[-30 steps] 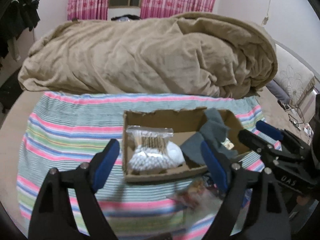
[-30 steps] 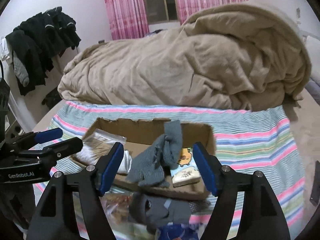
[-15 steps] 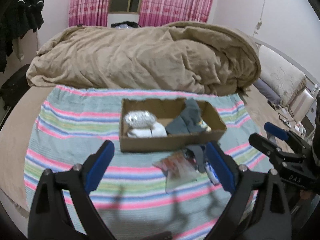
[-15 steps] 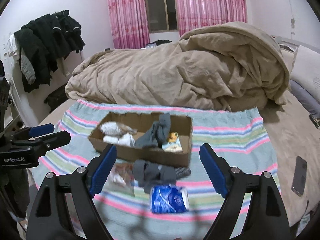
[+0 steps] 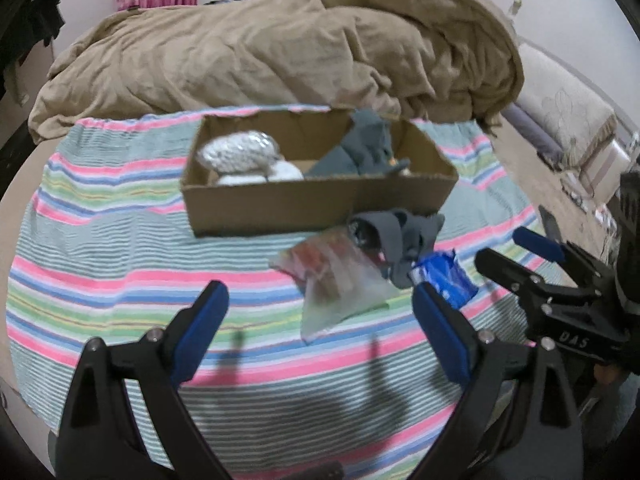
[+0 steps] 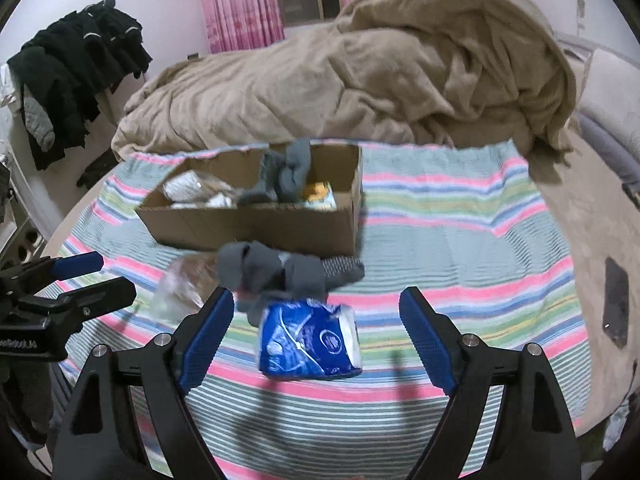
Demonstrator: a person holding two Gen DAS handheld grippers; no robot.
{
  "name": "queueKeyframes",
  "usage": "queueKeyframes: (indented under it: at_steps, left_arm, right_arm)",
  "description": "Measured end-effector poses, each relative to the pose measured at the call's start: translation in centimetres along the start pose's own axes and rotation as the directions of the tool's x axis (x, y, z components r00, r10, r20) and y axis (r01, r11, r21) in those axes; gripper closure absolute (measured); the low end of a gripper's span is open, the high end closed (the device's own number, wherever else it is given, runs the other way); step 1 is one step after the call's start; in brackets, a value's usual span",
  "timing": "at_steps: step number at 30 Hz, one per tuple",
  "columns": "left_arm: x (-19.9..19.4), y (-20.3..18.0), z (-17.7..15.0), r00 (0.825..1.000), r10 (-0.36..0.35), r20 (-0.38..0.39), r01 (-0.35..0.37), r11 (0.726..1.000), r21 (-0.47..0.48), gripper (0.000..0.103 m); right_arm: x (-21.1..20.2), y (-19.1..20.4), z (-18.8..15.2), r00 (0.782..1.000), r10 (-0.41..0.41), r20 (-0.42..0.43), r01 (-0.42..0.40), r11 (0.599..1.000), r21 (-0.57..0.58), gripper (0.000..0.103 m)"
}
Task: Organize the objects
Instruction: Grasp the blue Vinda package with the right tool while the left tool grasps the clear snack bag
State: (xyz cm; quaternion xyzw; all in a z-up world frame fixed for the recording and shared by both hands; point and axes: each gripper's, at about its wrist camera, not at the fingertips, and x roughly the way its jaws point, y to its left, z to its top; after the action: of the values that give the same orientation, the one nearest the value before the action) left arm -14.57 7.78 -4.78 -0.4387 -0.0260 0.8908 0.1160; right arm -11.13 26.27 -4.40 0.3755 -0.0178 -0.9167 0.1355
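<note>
A cardboard box (image 5: 280, 204) (image 6: 256, 224) stands on a striped cloth (image 5: 120, 264). It holds a bag of cotton swabs (image 5: 240, 152), a grey sock (image 5: 364, 148) (image 6: 288, 168) and a small packet (image 6: 320, 196). In front of the box lie a grey sock (image 6: 276, 272) (image 5: 400, 236), a clear plastic bag (image 5: 340, 284) (image 6: 184, 284) and a blue tissue pack (image 6: 310, 338) (image 5: 444, 276). My left gripper (image 5: 320, 332) is open and empty, just short of the plastic bag. My right gripper (image 6: 316, 336) is open, with the tissue pack lying between its fingers, not gripped.
A rumpled tan blanket (image 5: 280, 48) (image 6: 360, 80) fills the bed behind the box. Dark clothes (image 6: 76, 64) hang at the left wall. A dark phone (image 6: 616, 304) lies on the bed at the right. A pillow (image 5: 564, 108) lies at the far right.
Both grippers have drawn back from the box and then come lower and nearer to the loose things in front of it. Both stay open and empty.
</note>
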Motion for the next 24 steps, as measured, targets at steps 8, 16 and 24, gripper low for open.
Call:
queueKeyframes:
  at_steps: [8,16,24]
  left_arm:
    - [2.9,-0.5,0.1,1.000,-0.004,-0.004,0.004,1.000,0.025,0.009]
    - [7.4,0.2,0.3,0.995,-0.040,-0.096,0.041,0.999,0.005,0.010]
    - [6.4,-0.8,-0.1,0.994,-0.076,-0.081,0.080,0.996,0.044,0.051]
  right_arm:
    - [4.2,-0.5,-1.7,0.993,0.045,-0.109,-0.046,0.999,-0.008,0.014]
    - [6.2,-0.1,-2.7,0.984,0.091,-0.156,-0.094,0.995,-0.013,0.015]
    - [5.1,0.1,-2.6,0.988,0.086,-0.130,-0.090,0.996,-0.027,0.049]
